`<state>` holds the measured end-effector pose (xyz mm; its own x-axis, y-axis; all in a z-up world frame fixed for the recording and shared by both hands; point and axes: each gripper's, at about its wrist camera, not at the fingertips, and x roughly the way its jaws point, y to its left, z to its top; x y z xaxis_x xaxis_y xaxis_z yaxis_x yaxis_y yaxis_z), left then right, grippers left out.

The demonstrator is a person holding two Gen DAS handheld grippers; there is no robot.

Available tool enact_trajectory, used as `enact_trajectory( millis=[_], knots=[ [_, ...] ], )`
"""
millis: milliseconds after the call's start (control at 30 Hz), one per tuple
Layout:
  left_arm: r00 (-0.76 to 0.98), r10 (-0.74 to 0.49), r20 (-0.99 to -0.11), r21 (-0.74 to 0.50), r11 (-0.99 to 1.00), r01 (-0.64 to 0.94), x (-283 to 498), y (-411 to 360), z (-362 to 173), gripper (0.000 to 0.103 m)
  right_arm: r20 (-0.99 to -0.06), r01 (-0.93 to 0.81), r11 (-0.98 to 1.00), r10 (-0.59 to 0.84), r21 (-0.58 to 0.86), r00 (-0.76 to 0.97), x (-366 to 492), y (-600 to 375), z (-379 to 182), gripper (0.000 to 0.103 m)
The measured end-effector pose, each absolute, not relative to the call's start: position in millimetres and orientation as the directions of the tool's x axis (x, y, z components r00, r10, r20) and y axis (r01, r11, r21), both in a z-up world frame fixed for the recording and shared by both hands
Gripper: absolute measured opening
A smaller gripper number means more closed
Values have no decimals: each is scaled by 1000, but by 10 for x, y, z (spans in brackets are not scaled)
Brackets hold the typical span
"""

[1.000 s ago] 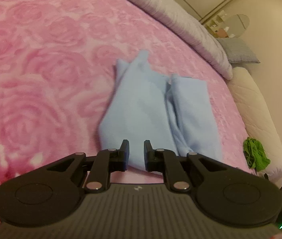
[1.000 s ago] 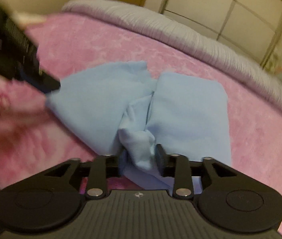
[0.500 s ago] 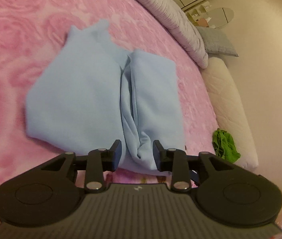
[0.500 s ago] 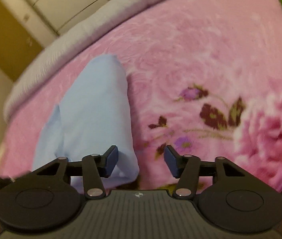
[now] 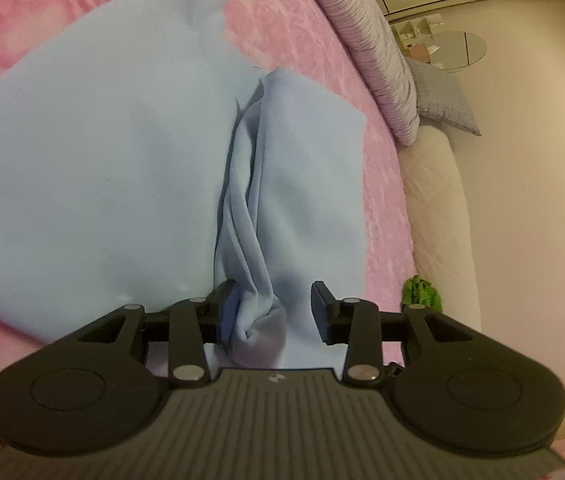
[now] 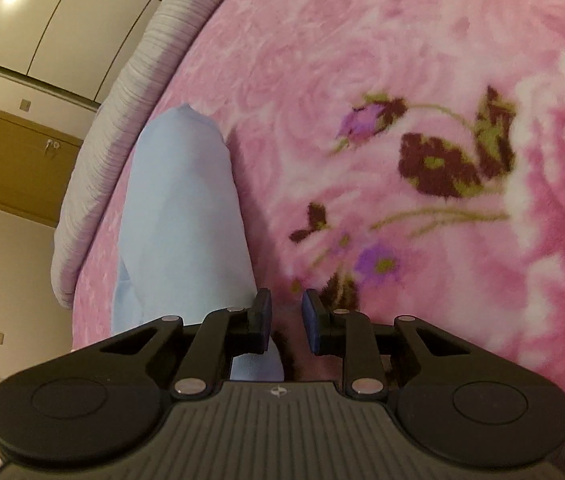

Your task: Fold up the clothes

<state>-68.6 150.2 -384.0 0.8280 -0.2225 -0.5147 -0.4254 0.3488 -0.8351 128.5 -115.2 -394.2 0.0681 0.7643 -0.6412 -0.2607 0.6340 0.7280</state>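
Light blue garment point(image 5: 122, 152) lies partly folded on the pink floral bed blanket point(image 6: 402, 80). Left claw point(image 5: 274, 312) spread wide around a bunched fold at the garment's near edge. Right claw point(image 6: 285, 322) narrow, gripping nothing, just right of the garment point(image 6: 182, 208).

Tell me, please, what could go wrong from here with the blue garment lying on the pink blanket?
The left gripper is open around the bunched centre ridge of the blue garment; closing there would probably catch only some layers, so a lift may spoil the fold. The right gripper is narrowly open over the pink blanket, beside the cloth's edge; closing there could pinch blanket pile instead.
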Motion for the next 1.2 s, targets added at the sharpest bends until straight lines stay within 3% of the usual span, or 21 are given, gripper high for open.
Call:
enact_trajectory(
  millis=[100, 167, 333, 400, 467, 533, 600, 667, 867, 1067, 1200],
  knots=[
    [811, -209, -546, -799, 419, -430, -708, 1475, -3757, 19, -646, -271, 636, 761, 722, 65, 1284, -1165, -3916, 25],
    [794, -191, -577, -768, 458, -447, -772, 1466, -3688, 20, -649, -278, 639, 758, 717, 67, 1254, -1191, -3879, 25],
    [776, -188, -603, -750, 466, -470, -853, 1466, -3618, 42, -662, -309, 651, 744, 693, 85, 1201, -1170, -3812, 26],
    [785, -198, -587, -766, 450, -459, -806, 1477, -3634, 56, -664, -310, 654, 743, 690, 88, 1196, -1162, -3809, 26],
    [796, -209, -568, -785, 427, -448, -755, 1498, -3672, 60, -665, -311, 656, 741, 688, 92, 1191, -1154, -3806, 26],
    [801, -218, -557, -796, 415, -441, -681, 1517, -3710, 52, -664, -311, 655, 742, 689, 90, 1200, -1154, -3818, 26],
    [792, -223, -568, -787, 429, -444, -647, 1525, -3728, 27, -664, -310, 654, 742, 690, 89, 1210, -1149, -3822, 26],
    [780, -219, -586, -766, 464, -445, -610, 1520, -3728, 19, -666, -316, 656, 740, 686, 90, 1210, -1139, -3815, 26],
    [818, -193, -541, -772, 499, -393, -708, 1538, -3584, 9, -675, -345, 662, 731, 665, 102, 1172, -1106, -3777, 26],
    [877, -37, -480, -656, 679, -330, -1093, 1667, -2941, 8, -657, -538, 607, 743, 584, 125, 875, -890, -3424, 25],
    [849, 36, -527, -606, 685, -405, -1355, 1916, -2971, 8, -665, -694, 518, 743, 500, 76, 512, -544, -3272, 25]
  ],
)
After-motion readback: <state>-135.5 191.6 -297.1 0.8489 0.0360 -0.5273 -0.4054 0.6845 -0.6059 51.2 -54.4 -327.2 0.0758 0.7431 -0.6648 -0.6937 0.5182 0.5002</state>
